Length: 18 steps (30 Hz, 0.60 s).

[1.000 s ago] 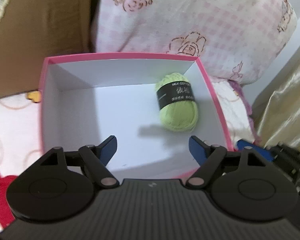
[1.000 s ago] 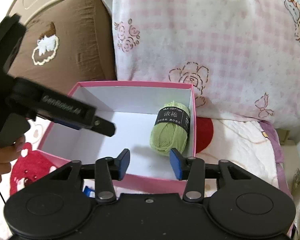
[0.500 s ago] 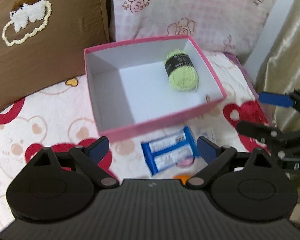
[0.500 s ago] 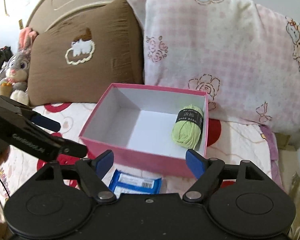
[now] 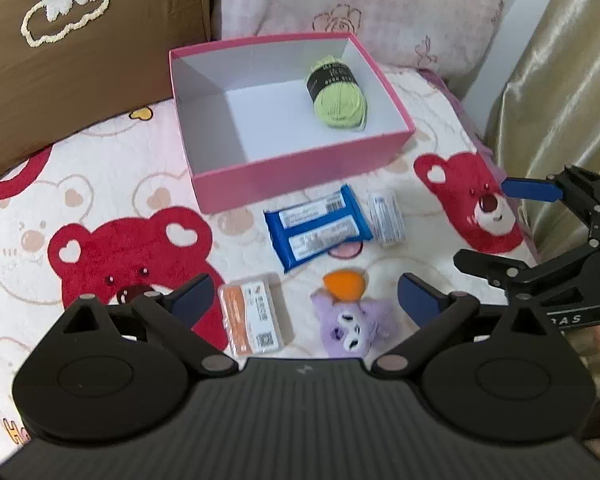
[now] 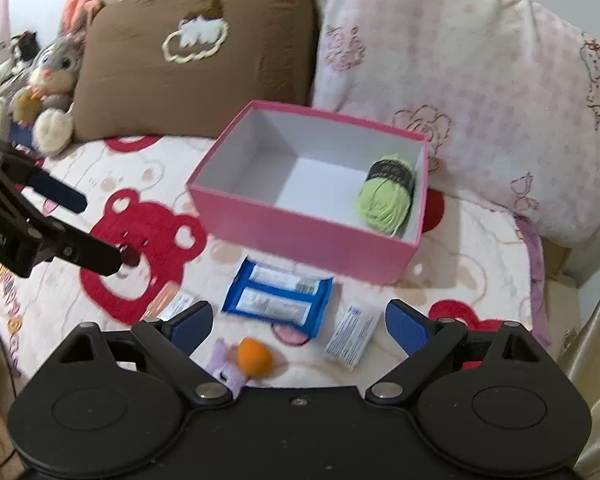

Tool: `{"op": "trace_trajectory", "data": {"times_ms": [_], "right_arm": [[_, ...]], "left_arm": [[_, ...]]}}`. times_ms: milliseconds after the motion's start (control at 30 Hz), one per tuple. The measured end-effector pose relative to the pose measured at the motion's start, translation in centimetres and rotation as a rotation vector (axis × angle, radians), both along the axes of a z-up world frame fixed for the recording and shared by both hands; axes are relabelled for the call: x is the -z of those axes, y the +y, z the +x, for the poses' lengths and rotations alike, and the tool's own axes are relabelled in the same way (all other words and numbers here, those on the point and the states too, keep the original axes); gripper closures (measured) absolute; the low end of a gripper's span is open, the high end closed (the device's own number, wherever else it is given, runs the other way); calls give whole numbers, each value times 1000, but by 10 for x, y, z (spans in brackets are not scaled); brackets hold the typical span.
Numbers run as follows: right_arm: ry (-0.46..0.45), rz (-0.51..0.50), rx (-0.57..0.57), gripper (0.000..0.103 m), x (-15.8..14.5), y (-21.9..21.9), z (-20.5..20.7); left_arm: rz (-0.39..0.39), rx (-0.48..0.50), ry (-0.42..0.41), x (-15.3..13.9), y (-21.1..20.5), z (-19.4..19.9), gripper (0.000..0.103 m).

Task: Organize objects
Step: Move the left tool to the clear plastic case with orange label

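A pink box (image 5: 300,168) (image 6: 300,232) stands on the bed with a green yarn ball (image 5: 339,100) (image 6: 383,200) lying in its right end. In front of it lie a blue snack packet (image 5: 319,232) (image 6: 278,300), a small white box (image 5: 385,220) (image 6: 351,336), an orange-and-white packet (image 5: 256,320) and a purple plush (image 5: 351,328) with an orange ball (image 5: 343,284) (image 6: 254,356). My left gripper (image 5: 303,298) hovers above the packet and plush, its jaws opening with nothing gripped. My right gripper (image 6: 300,320) hangs over the same items, its jaws also opening and holding nothing.
A brown pillow (image 5: 60,60) and a pink checked pillow (image 6: 479,100) lean behind the box. A grey rabbit plush (image 6: 52,80) sits far left. A gold curtain (image 5: 559,80) hangs along the bed's right edge. The bear-print sheet (image 5: 100,200) covers the bed.
Both grippers have pulled back and up from the box, and their jaws have spread wider. The yarn stays in the box. The loose items in front have come into view.
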State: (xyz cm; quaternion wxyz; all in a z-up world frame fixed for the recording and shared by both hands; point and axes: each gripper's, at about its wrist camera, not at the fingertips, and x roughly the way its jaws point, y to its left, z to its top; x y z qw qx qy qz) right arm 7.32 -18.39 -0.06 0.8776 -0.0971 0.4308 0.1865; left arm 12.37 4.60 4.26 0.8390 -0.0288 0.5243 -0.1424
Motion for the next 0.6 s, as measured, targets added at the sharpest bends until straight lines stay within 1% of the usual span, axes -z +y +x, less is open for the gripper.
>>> {"op": "trace_trajectory", "data": {"times_ms": [100,267,500,600], "right_arm": [[23,8,-41,8,2,1,-11],[56,17,-113,8,5,6,-24],[25,2,-224,8,3,19,-39],[-4,7,-225,8,11,22,-42]], "left_arm": [[7,7,9,3,0,-8,3],[-6,10,30,10,0,-21,3],[-20,-22,18,17,0,-36,3],[-38,-48,3,21,5,-42,3]]}}
